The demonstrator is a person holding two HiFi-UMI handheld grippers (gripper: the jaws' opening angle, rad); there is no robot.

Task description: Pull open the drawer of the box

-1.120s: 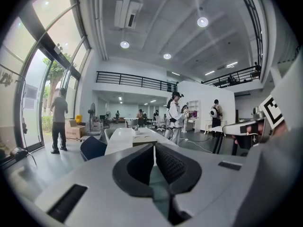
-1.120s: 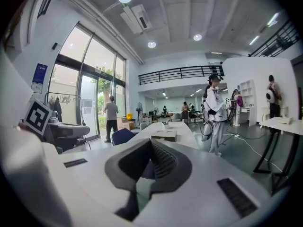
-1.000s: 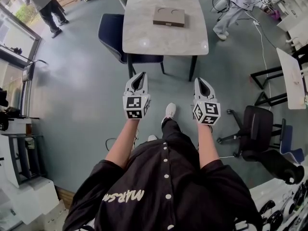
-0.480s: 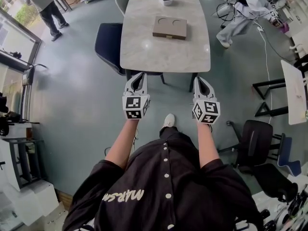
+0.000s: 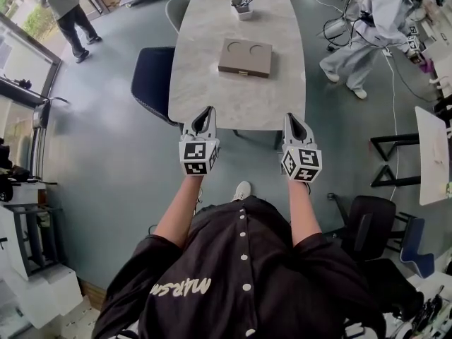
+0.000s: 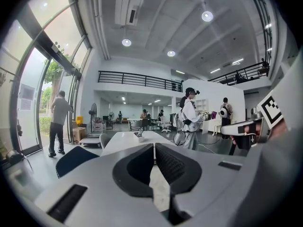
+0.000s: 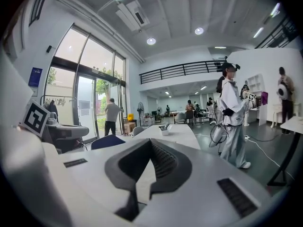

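In the head view a flat brown box [image 5: 244, 56] with two round hollows in its top lies on the long pale table [image 5: 212, 90], its drawer front facing me. Both grippers hang side by side in the air at the table's near edge, well short of the box. My left gripper [image 5: 206, 110] is shut with nothing in it, its jaws meeting [image 6: 154, 148] in its own view. The right gripper [image 5: 292, 117] is likewise shut and empty [image 7: 150, 143]. Neither gripper view shows the box, only the table top [image 6: 124, 140] [image 7: 177, 132].
A small white holder with tools [image 5: 242, 7] stands at the table's far end. A dark blue chair [image 5: 151, 83] is at the table's left, a black office chair [image 5: 366, 221] at the right. A person [image 5: 65, 4] stands far left, another [image 5: 381, 21] far right by floor cables.
The table and box have slid lower in the head view, closer to me. Both grippers, still shut, now reach the table's near edge. The person at the far right has walked.
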